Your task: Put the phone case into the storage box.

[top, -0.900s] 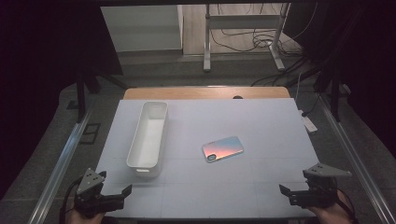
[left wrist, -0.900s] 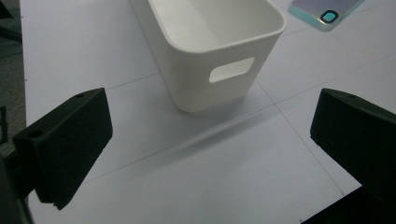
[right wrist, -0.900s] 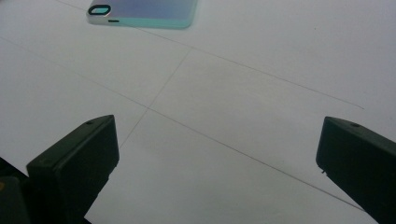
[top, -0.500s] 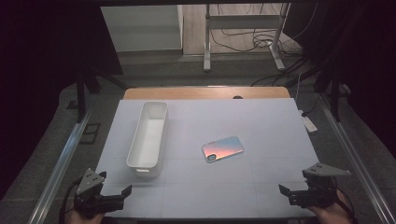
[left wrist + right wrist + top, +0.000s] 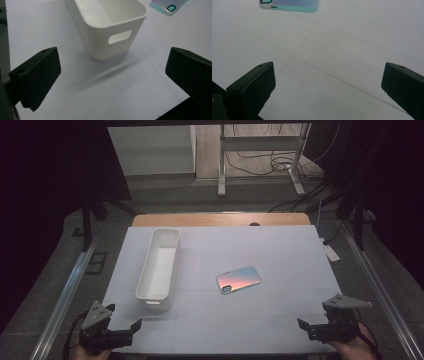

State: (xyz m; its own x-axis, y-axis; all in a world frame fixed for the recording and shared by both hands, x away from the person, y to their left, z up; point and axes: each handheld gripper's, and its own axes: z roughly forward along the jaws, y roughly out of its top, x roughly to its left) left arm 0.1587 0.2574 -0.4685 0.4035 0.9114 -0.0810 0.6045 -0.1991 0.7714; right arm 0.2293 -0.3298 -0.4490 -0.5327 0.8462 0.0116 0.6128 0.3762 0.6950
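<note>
Jaws on both grippers are spread wide w/ nothing between them. At the near edge of the table [image 5: 280, 245], the left gripper [image 5: 131, 328] sits at the near left corner and the right gripper [image 5: 303, 325] at the near right corner, each held by a hand at the bottom of the high view. They are well apart from each other. In the left gripper view, the left one's black jaws stand at the far sides of the pic, w/ white table between them and thin lines crossing it. Just past that gap is the short end of a white bin [image 5: 110, 30], w/ a handle slot cut in it. The bin is long, open on top, and looks empty inside. It lies on the left part of the table, running away from the person. In the right gripper view, its jaws frame bare white table too, and farther off is a phone [image 5: 290, 5]. The phone [image 5: 239, 280] lies flat near the middle of the table, right of the bin, not touching it. Its back is shiny pink and blue, camera end toward the bin side. Past the table's far edge are cables [image 5: 260, 162] on the floor.
</note>
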